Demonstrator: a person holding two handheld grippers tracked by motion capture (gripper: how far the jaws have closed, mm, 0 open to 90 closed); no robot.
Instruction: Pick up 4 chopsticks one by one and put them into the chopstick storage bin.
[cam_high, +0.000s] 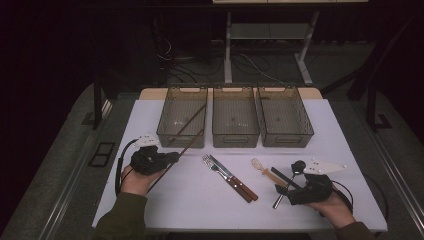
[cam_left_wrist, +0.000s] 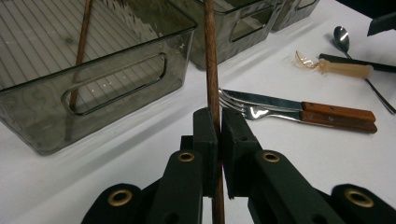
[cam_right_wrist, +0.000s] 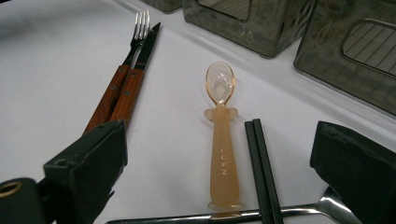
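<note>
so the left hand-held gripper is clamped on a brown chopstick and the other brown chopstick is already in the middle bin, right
Not quite. The left hand-held gripper is clamped on a brown chopstick, but the other brown chopstick lies in the left bin, not the middle one. The high view shows it.

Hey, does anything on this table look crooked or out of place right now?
One brown chopstick lies slanted in the left bin, its upper end propped against the bin's far right corner rather than flat. Its mate is clamped in the left gripper. Nothing looks spilled or damaged.
</note>
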